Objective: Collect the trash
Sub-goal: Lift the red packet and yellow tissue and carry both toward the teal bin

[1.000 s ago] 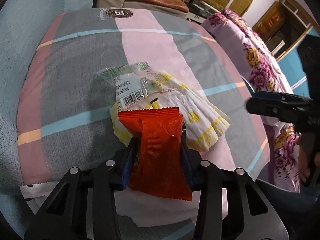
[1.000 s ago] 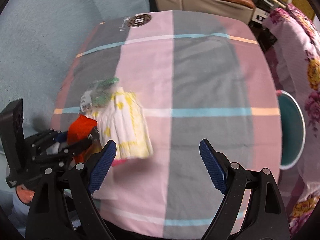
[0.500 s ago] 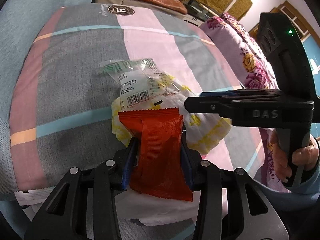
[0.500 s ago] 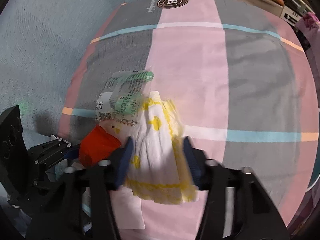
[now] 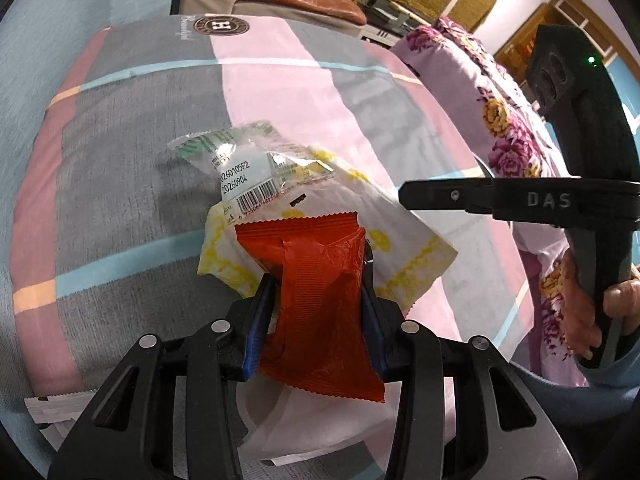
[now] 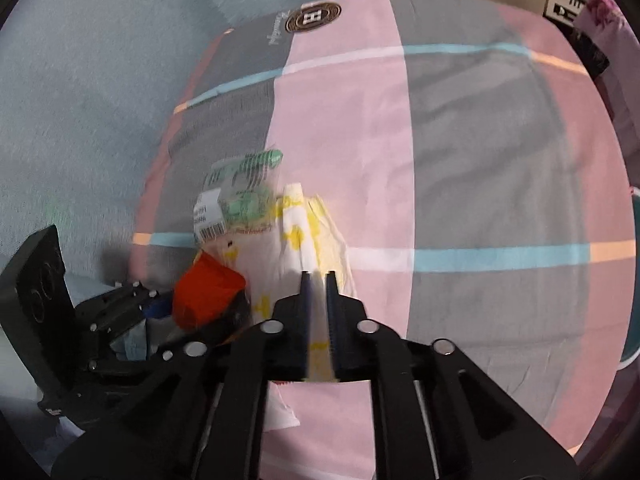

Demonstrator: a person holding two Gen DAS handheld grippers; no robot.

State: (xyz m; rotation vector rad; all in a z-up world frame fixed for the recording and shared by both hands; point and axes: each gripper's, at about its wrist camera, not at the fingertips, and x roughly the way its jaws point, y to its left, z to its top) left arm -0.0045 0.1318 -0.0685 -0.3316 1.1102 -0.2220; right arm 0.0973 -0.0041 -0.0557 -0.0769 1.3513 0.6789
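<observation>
My left gripper (image 5: 318, 280) is shut on a red snack wrapper (image 5: 316, 280) and holds it just above the near edge of the table. Behind it lie a white and yellow napkin (image 5: 400, 248) and a clear plastic wrapper with a barcode (image 5: 248, 172). My right gripper (image 6: 318, 278) is shut on the near edge of the napkin (image 6: 304, 236). The red wrapper (image 6: 206, 292) and the clear wrapper (image 6: 236, 196) also show in the right wrist view. The right gripper's body (image 5: 520, 200) crosses the left wrist view at the right.
The table wears a pink, grey and blue checked cloth (image 5: 280, 92). A white paper sheet (image 5: 304, 424) lies under my left gripper. A floral bedspread (image 5: 500, 120) lies to the right. A teal bin rim (image 6: 630, 280) shows at the table's right edge.
My right gripper moved left over the table to the napkin and closed from wide open onto its edge. My left gripper stayed shut on the red wrapper.
</observation>
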